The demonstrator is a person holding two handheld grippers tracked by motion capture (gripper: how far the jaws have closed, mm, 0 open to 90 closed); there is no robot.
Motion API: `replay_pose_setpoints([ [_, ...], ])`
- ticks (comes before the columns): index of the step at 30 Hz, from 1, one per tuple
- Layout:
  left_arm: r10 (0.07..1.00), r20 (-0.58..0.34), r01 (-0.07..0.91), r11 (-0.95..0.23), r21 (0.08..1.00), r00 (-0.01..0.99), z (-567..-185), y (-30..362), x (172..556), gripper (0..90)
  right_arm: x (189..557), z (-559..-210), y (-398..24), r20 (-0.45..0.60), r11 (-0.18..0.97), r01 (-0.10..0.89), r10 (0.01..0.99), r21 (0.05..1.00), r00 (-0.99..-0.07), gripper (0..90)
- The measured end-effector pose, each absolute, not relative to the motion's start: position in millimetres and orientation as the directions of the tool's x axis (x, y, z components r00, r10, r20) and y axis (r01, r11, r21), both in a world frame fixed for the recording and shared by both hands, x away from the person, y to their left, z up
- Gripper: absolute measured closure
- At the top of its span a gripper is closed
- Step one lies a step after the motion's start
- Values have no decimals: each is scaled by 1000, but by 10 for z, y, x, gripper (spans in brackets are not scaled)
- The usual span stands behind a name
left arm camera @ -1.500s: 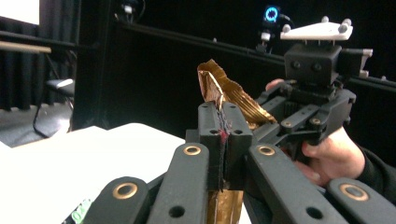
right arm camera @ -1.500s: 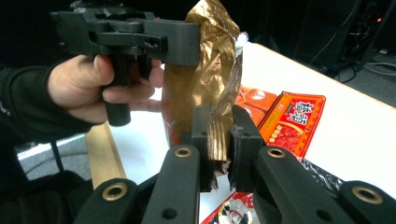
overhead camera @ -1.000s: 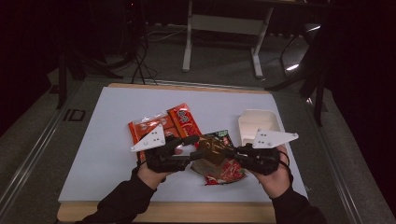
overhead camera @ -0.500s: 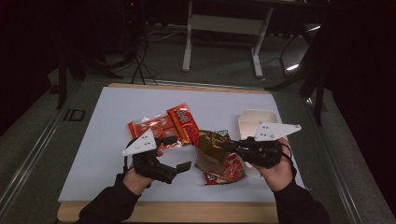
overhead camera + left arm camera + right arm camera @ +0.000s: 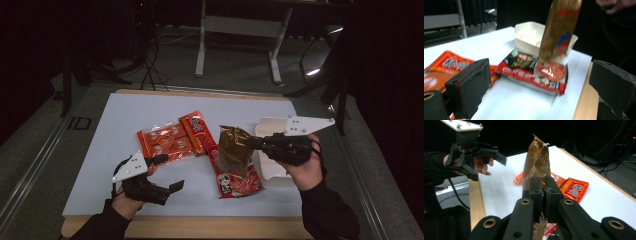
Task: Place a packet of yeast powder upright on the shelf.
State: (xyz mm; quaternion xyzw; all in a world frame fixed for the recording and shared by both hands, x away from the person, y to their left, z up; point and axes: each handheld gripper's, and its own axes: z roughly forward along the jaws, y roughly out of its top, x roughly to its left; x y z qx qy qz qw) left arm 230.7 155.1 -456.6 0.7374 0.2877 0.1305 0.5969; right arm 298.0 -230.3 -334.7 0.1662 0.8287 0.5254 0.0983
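One gold-brown snack bag (image 5: 234, 149), clamped between the closed jaws of the right gripper (image 5: 260, 143), raised near the table's (image 5: 100, 130) right edge; left gripper (image 5: 170, 173) gaping, empty, near front edge, well apart.

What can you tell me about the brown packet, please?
The brown packet is a flat, crinkled pouch of glossy gold-brown foil with red lettering and a small blue and red design. The right gripper is shut on one edge and holds it up off the table, over the red and black packet and beside the white tray. Whether its low end touches that packet cannot be told.
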Motion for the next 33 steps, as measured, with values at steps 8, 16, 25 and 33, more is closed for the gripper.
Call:
replay_pose_setpoints([
  [8, 625, -177, 311, -111, 944, 760, -4787, 1704, 2291, 38, 3098, -3179, -2403, -41, 390, 123, 386, 913, -922, 868],
  [16, 639, -209, 338, -84, 938, 740, -4985, 1806, 2324, 34, 3265, -3079, -2529, -42, 378, 134, 424, 916, -905, 870],
  [25, 635, -205, 332, -87, 939, 745, -5055, 1826, 2314, 34, 3447, -2973, -2695, -55, 369, 139, 469, 919, -882, 871],
  [33, 638, -192, 326, -97, 940, 746, -5080, 1832, 2317, 34, 3601, -2904, -2864, -59, 360, 150, 508, 921, -859, 871],
])
